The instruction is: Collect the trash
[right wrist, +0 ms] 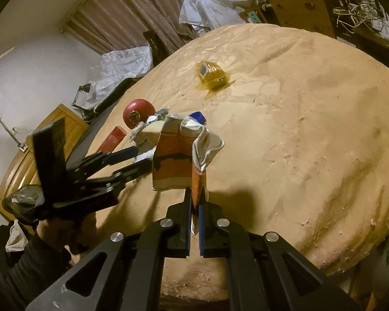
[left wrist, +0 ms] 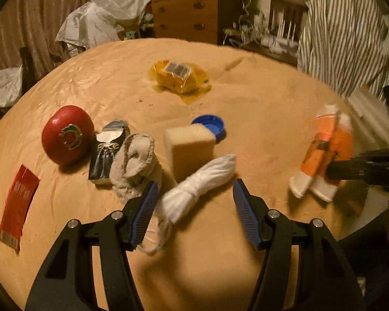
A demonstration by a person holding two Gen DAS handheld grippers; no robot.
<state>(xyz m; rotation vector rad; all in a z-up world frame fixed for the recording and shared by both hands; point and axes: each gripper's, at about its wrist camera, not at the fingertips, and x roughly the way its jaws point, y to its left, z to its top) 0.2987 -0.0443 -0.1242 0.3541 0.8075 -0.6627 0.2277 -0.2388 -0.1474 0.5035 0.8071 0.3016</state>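
Note:
On the round tan-covered table (left wrist: pixel 259 98) my left gripper (left wrist: pixel 194 184) is open. A white rolled bundle with loose string (left wrist: pixel 202 181) lies between its blue pads, and the right pad stands clear of it. Just beyond are a grey crumpled cloth (left wrist: pixel 134 163), a dark packet (left wrist: pixel 107 153), a yellow sponge (left wrist: pixel 192 147), a blue cap (left wrist: pixel 210 127) and a red round thing (left wrist: pixel 67 134). A yellow wrapper (left wrist: pixel 181 76) lies farther back. My right gripper (right wrist: pixel 194 194) is shut on an orange-and-white packet (right wrist: pixel 173 155), held above the table. That packet (left wrist: pixel 321 155) shows blurred at the right of the left wrist view.
A red envelope (left wrist: pixel 18 204) lies near the table's left edge. Behind the table stand a wooden chest of drawers (left wrist: pixel 186 15), crumpled plastic sheets (left wrist: pixel 103 18) and a hanging striped cloth (left wrist: pixel 345 31). A gloved hand (right wrist: pixel 54 228) carries my left gripper (right wrist: pixel 142 159).

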